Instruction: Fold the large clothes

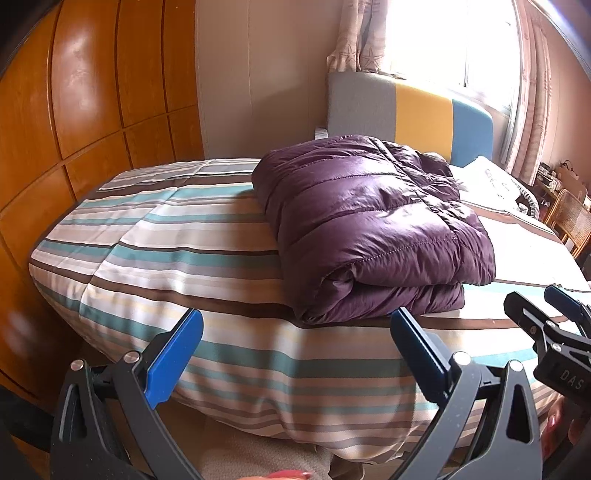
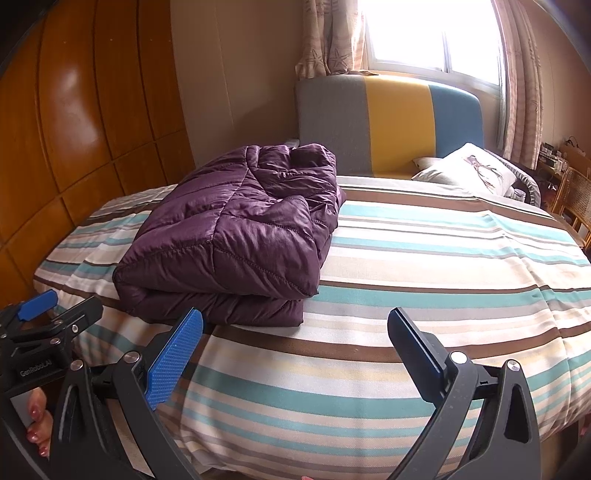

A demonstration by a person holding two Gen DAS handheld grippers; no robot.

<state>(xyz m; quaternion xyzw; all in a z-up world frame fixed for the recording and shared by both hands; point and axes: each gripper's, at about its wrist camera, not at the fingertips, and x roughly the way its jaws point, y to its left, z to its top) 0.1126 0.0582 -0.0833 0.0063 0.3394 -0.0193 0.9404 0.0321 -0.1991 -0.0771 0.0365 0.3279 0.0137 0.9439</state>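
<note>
A purple quilted down jacket (image 1: 369,225) lies folded in a thick bundle on the striped bed cover (image 1: 166,236). It also shows in the right wrist view (image 2: 232,236), on the left part of the cover (image 2: 443,258). My left gripper (image 1: 295,354) is open and empty, held at the bed's near edge just short of the bundle. My right gripper (image 2: 295,354) is open and empty, at the near edge to the right of the bundle. The right gripper shows at the right edge of the left wrist view (image 1: 546,314), and the left gripper at the left edge of the right wrist view (image 2: 51,306).
A grey, yellow and blue headboard (image 2: 388,122) stands at the far end under a bright window (image 2: 424,33) with curtains. A white pillow (image 2: 469,170) lies at the far right. A wooden wardrobe (image 1: 74,110) runs along the left. A wicker chair (image 2: 576,199) stands far right.
</note>
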